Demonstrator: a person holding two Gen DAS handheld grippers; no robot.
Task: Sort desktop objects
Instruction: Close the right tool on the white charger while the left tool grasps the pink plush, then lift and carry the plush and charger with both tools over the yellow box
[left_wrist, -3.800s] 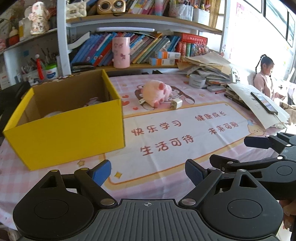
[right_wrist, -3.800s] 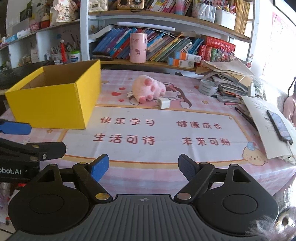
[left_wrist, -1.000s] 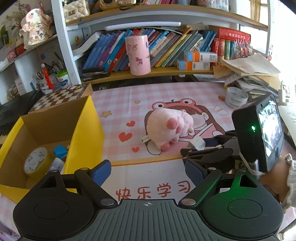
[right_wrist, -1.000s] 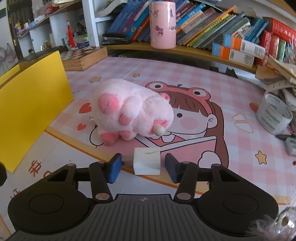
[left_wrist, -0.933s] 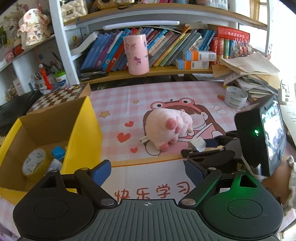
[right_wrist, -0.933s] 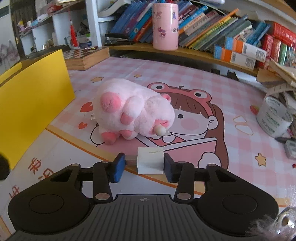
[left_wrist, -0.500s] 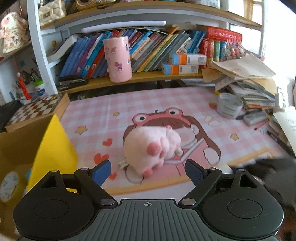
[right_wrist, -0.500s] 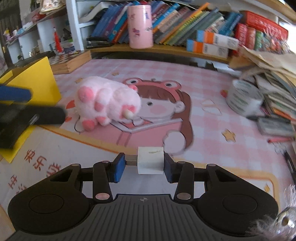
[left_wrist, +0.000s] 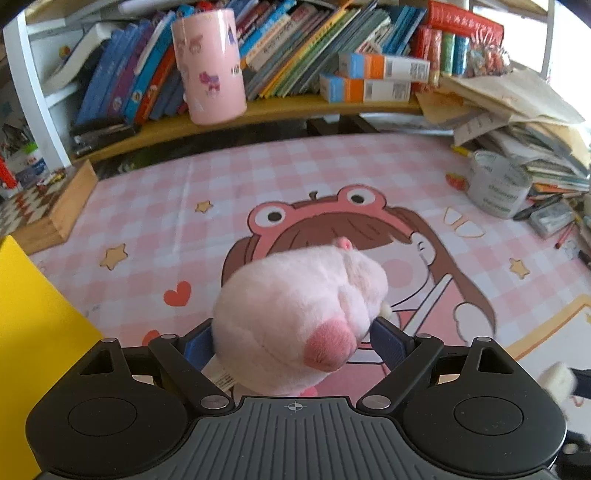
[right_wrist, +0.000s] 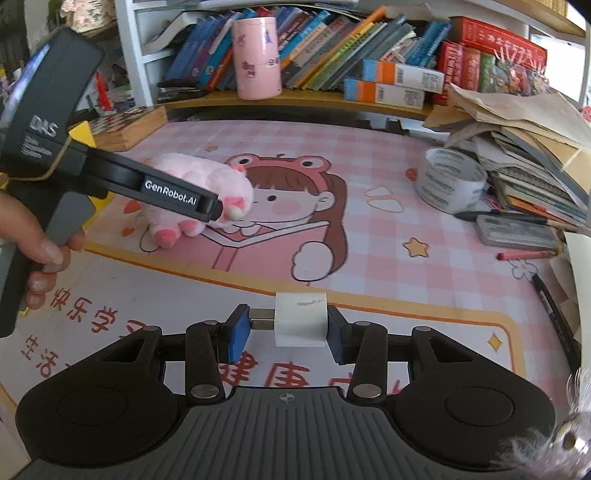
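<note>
Writing first: "DAS" and "GenRobot.AI" in white on the left gripper's (right_wrist: 221, 206) black body, seen from the right wrist view; a hand (right_wrist: 35, 254) holds its handle at far left. Red Chinese characters on the mat (right_wrist: 369, 221) near the lower edge, not fully readable. Small print on the tape roll (right_wrist: 448, 181) too blurred to read.

Yellow box (left_wrist: 33, 332) at far left in the left wrist view. Plush (left_wrist: 299, 314) sits on the mat right between the left gripper's (left_wrist: 291, 343) blue pads, jaws wide; cannot tell if pads touch it, no squeeze visible. Pink cup (left_wrist: 208, 66) on the shelf behind, books beside it.

Right gripper (right_wrist: 282, 332) is closed narrow on a white charger (right_wrist: 301, 319), prongs against the left pad, body against the right pad, held above the mat. Plush (right_wrist: 199, 192) lies well left of it and farther back.
</note>
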